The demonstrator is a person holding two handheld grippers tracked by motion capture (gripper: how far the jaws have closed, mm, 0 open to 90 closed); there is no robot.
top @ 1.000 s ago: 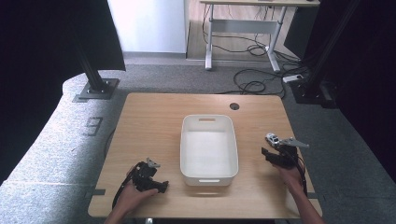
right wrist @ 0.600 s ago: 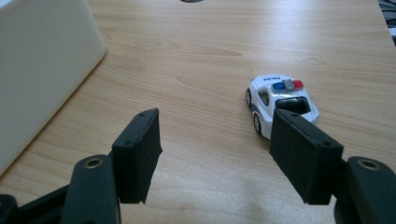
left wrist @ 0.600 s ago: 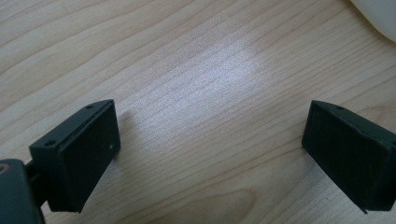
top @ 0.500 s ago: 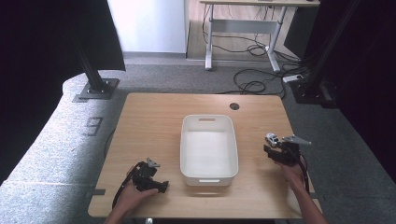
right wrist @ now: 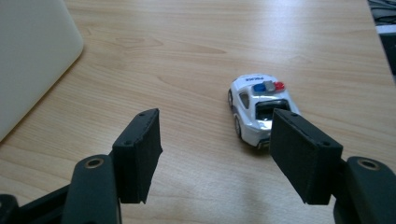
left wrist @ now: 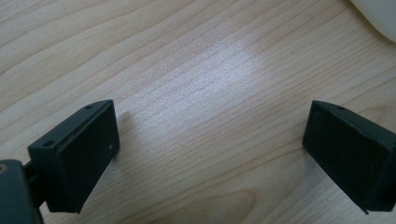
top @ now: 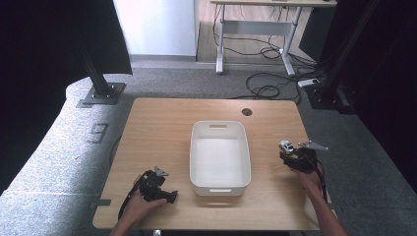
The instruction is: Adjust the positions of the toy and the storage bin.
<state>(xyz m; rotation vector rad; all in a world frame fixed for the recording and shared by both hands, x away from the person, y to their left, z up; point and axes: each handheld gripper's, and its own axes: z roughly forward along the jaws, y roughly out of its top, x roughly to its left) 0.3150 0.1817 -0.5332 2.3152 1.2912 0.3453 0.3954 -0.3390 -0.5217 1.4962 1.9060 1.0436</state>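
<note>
Right claw (right wrist: 215, 156) wide open, holding nothing; toy police car (right wrist: 258, 108) sits on bench (right wrist: 187, 56), off-centre by one jaw. Risk: closing now nudges car away. Left claw (left wrist: 210, 158) open, empty.

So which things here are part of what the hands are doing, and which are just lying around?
In the job:
- toy police car
- right gripper, open beside the car
- white tub, probably

Just lying about:
- left gripper, open over bare table
- desk and cables behind
</note>
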